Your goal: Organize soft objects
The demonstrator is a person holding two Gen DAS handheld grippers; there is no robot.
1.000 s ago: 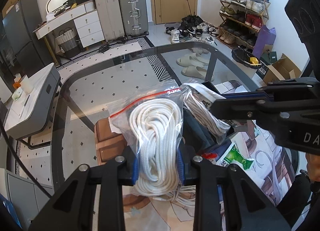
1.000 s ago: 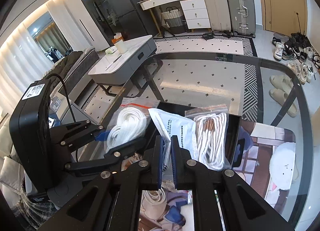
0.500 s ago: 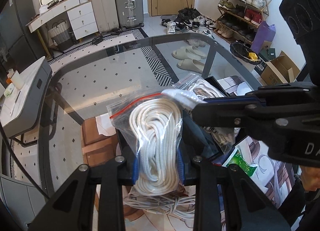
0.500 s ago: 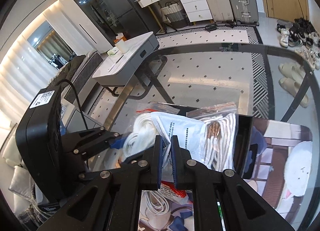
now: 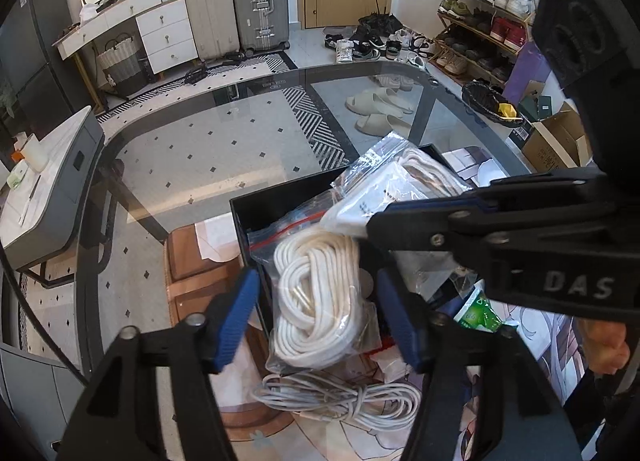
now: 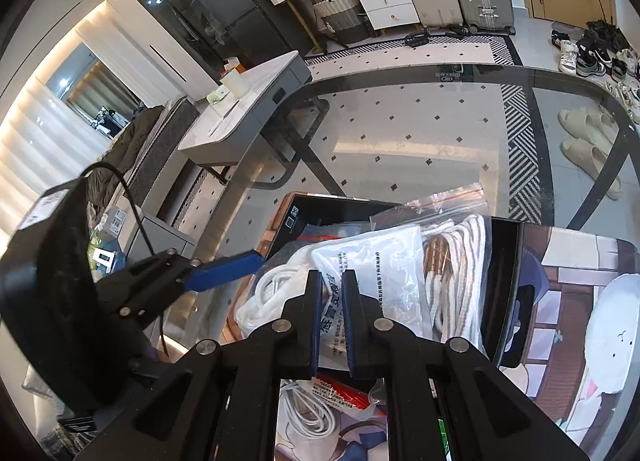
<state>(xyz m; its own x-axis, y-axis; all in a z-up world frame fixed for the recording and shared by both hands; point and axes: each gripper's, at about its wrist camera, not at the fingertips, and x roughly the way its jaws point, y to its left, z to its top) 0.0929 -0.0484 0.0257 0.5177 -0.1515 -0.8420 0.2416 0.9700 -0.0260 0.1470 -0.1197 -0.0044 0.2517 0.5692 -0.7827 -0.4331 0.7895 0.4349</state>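
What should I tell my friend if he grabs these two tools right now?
Left tool: open, one finger on each side of the bag of white rope, which lies over the black box's near edge.
Right tool: shut on the white printed pouch, held over the box.
Done: the bag of striped rope is in the box.
Left: drop the pouch in, settle the rope bag, then probably the loose white cable and green packet lying in front.

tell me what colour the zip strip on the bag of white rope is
Red zip strip, clearest in the left wrist view.
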